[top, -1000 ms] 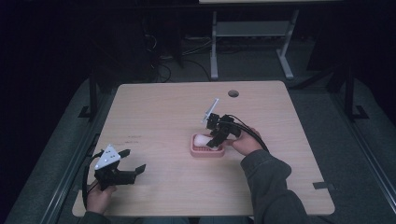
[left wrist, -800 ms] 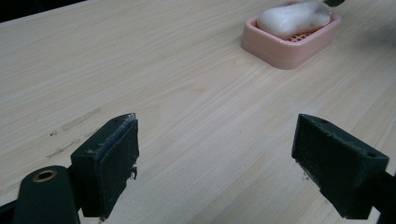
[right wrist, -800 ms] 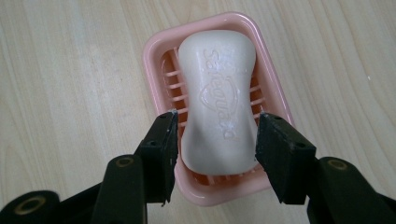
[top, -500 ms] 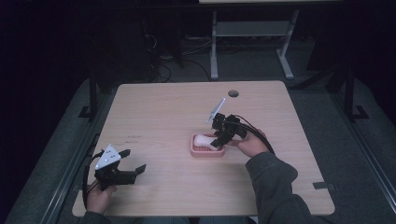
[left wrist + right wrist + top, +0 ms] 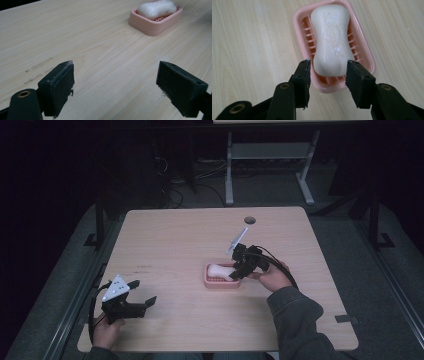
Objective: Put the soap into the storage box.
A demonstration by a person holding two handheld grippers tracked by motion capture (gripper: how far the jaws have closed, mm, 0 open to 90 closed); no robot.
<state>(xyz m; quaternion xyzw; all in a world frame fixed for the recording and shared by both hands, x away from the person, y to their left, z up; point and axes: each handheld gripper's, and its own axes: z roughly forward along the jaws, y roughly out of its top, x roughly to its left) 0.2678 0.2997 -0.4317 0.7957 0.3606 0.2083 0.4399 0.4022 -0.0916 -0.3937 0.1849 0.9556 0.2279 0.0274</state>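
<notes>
A: What's around? 
B: A pale wooden table (image 5: 165, 240) in a dark room.
A: Changes?
B: The right gripper (image 5: 328, 72) has drawn back; its jaws flank the soap (image 5: 332, 41) in the pink dish (image 5: 364, 51), grip unclear. The left gripper (image 5: 115, 82) stays wide.

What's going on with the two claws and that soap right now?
Right gripper jaws astride near end of soap, grip not certain. Soap lying in pink dish. Left gripper open, empty, low over table. Nothing in the way.

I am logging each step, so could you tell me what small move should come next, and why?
Probably draw the right gripper back: its jaws flank the near end of the soap, which lies in the pink dish, with slight gaps either side.
</notes>
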